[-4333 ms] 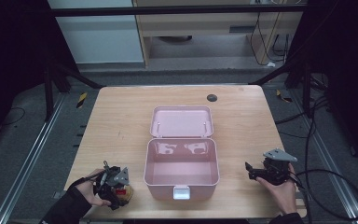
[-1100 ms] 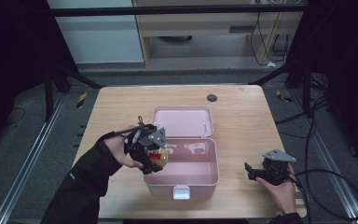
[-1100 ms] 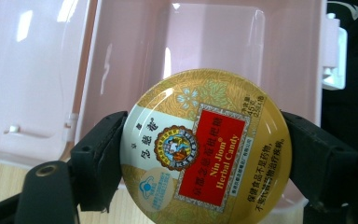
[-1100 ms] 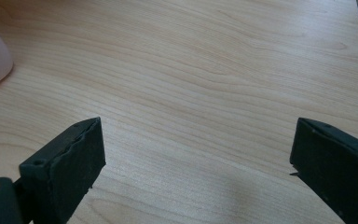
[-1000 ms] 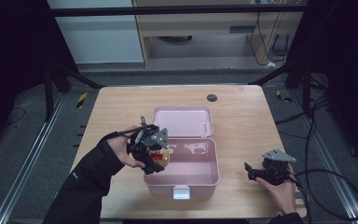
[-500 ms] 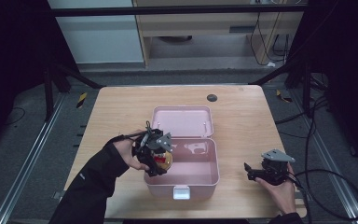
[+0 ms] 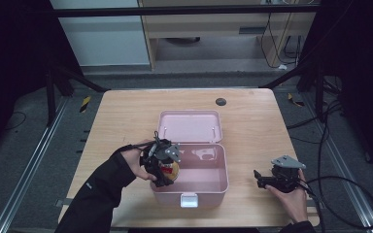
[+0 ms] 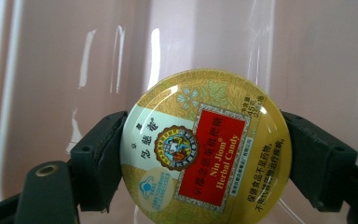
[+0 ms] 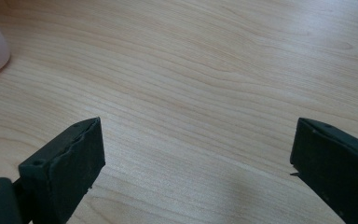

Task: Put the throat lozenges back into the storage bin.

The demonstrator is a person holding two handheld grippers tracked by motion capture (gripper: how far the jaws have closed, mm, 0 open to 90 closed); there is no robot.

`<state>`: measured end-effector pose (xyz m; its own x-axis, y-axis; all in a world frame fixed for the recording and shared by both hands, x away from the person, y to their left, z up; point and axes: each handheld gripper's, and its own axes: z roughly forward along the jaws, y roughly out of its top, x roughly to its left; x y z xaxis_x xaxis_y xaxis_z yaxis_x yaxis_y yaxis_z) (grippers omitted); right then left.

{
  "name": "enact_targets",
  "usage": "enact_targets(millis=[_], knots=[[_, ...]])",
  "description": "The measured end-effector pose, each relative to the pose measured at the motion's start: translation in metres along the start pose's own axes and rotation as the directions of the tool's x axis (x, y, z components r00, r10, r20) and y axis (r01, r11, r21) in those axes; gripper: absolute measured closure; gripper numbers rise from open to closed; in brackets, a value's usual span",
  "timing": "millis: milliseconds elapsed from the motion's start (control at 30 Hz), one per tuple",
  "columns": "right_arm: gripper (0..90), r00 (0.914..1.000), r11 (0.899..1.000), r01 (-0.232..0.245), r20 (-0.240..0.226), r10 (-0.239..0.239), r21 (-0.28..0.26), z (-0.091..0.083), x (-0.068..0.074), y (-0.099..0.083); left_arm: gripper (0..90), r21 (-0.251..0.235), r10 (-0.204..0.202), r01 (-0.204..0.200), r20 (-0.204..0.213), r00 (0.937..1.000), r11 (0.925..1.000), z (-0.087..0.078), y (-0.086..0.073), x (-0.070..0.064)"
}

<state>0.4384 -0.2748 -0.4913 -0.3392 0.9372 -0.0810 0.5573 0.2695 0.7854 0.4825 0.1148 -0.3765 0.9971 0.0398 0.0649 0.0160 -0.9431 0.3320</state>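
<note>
L gripper (image 7: 167, 171) pinches a round, glossy gold candy tin (image 8: 205, 149) by its rim, face toward the cam, red label tilted, over the left edge of the open pink plastic box (image 7: 209, 187). R gripper (image 7: 260, 179), jaws spread, rests on the wood-grain table (image 9: 214, 70).

Wood table (image 7: 116, 121): open pink box (image 7: 189, 182) centre, black disc (image 7: 220, 101) far edge

We note a small dark disc (image 7: 221, 101), maybe a cap, near the wooden table's (image 7: 252, 121) far edge. Cables (image 7: 315, 120) lie on the floor right, and a yellow-black striped piece (image 7: 85, 103) lies left.
</note>
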Motion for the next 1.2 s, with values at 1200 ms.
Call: enact_targets(millis=[1200], knots=[[2.6, 0.9999, 1.000, 0.015, -0.001, -0.015, 0.015, 0.002, 0.000, 0.000, 17.1, 0.044, -0.012, 0.011, 0.023, 0.9997, 0.9989, 0.021, -0.008, 0.003]])
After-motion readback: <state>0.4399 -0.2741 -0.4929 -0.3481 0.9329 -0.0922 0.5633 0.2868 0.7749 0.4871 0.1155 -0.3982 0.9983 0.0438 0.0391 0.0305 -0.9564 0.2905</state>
